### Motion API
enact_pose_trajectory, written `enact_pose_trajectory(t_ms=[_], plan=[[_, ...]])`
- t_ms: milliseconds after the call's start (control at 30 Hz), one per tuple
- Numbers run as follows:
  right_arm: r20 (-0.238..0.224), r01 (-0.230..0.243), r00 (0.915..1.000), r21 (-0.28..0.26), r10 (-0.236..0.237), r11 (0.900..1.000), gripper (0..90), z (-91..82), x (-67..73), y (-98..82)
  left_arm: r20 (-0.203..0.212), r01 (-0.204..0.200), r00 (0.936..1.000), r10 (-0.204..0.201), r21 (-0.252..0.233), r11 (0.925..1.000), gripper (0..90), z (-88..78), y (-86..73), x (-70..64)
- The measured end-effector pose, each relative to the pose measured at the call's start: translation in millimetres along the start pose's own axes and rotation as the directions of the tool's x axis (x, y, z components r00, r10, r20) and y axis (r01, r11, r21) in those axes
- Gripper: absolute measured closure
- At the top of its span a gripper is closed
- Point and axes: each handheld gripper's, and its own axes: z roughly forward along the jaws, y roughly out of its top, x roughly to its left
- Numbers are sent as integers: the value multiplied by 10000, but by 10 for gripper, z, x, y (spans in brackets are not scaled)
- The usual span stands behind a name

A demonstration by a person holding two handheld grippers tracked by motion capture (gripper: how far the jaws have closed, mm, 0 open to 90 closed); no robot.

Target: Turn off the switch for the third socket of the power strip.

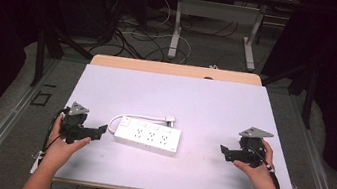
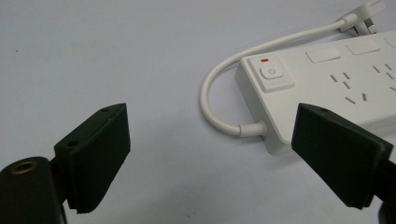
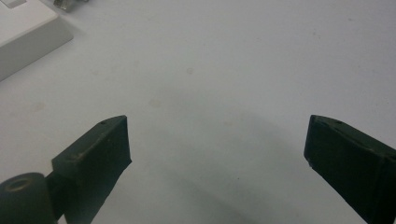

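Dark room behind: black curtains, a second desk's grey legs (image 1: 215,30) and loose floor cables (image 1: 137,39) are seen past the far edge. Pale grey table top (image 1: 205,105) is bare apart from one item, with a wooden strip showing along its far edge. White power strip (image 1: 147,136) is laid flat near the middle, slightly left of centre, long axis running left-right across the table; its short cord (image 1: 140,117) loops off the left end and back along the far side to the plug (image 1: 170,120). Left gripper (image 1: 95,133) is placed just beside the strip's left end, not touching, jaws wide and empty; in the left gripper view the strip's switch end (image 2: 275,77) is seen ahead and off to the right of the jaw gap, cord exit close to the right jaw. Right gripper (image 1: 225,152) is held well apart from the strip's right end, jaws wide, nothing between them. Left hand is judged nearer, so a first reach from that side is expected.
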Motion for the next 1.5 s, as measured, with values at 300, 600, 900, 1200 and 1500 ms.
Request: enact_pose_trajectory(t_ms=[300,600,900,1200,1500], plan=[[-85,34,10000,-41,-35,10000,67,1,22,2,303,-593,9978,592,4,9982,153,-74,85,-113],[-154,-38,9999,19,38,10000,67,6,41,0,470,-776,9959,774,19,9970,155,-90,149,-220],[-288,-130,9995,-35,129,9999,68,11,43,4,658,-1172,9911,1161,127,9930,162,-64,248,-323],[-266,-142,9995,38,143,9999,71,10,48,-8,886,-1360,9870,1344,128,9906,187,-27,338,-429],[-325,-213,9992,29,214,9998,73,17,44,-12,1035,-1563,9826,1540,146,9876,217,44,413,-518]])
